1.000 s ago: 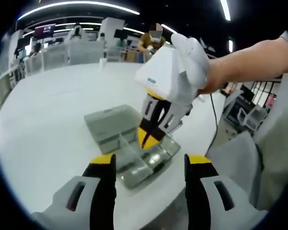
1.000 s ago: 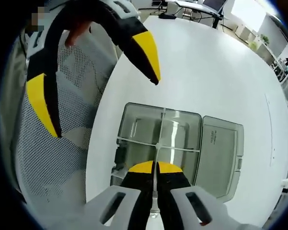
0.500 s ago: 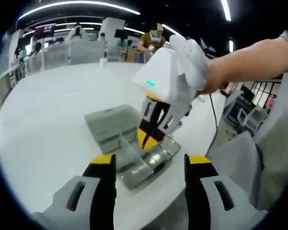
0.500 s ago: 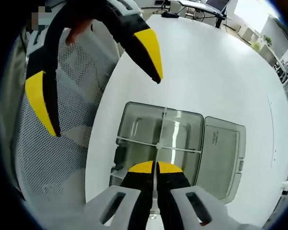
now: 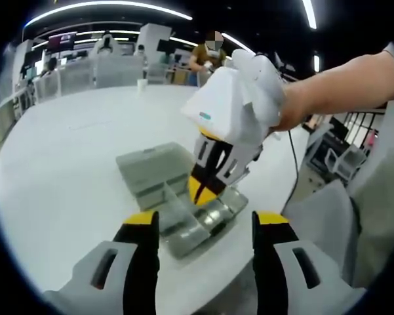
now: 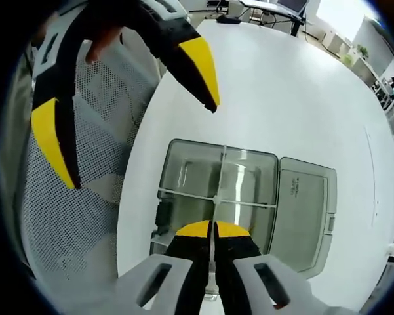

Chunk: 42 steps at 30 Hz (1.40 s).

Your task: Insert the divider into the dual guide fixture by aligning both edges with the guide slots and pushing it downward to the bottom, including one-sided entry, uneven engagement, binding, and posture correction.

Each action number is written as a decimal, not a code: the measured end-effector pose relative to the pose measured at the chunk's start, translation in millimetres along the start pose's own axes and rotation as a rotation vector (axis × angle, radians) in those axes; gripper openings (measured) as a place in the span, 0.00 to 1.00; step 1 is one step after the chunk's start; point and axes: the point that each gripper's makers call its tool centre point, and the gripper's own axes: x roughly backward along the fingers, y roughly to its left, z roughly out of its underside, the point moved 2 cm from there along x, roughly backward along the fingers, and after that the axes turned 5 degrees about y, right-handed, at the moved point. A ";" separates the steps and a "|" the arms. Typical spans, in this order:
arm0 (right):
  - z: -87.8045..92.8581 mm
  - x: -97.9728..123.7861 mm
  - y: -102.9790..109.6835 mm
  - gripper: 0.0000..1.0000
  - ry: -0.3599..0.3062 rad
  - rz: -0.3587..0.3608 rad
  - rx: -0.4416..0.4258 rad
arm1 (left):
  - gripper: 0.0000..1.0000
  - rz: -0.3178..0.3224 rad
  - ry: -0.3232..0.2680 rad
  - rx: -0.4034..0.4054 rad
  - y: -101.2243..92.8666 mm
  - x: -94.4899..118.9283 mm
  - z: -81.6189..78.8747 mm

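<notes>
While the right gripper [image 6: 214,231] pinches the thin clear plastic divider [image 6: 212,259] edge-on between its closed yellow-tipped jaws, the translucent grey compartment box [image 6: 183,172] with its open lid [image 6: 300,211] lies directly ahead of and below those jaws, so the push runs straight along the gripper's own axis. Its long axis runs forward from the jaws to meet the fitted cross partition [image 6: 203,197], and it looks roughly centred, though I cannot tell whether both edges sit evenly in their slots. Wide open and holding nothing, the left gripper [image 5: 202,226] hangs well back from the box, so the right one is much nearer.
</notes>
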 end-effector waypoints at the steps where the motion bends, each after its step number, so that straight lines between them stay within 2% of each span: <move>1: 0.0 -0.5 0.1 0.00 0.001 0.002 -0.003 | 0.55 0.000 0.000 0.000 -0.1 0.0 0.0; 31: 1.7 -9.0 2.4 0.00 0.009 0.032 -0.100 | 0.55 -0.004 0.005 0.000 -0.1 3.1 1.2; 41: 2.2 -7.8 -1.5 0.00 -0.033 0.051 -0.143 | 0.55 -0.006 0.012 -0.001 1.1 3.8 3.5; 42: 2.1 -7.4 -2.1 0.02 -0.035 0.053 -0.145 | 0.55 -0.006 0.012 -0.001 1.1 3.8 3.5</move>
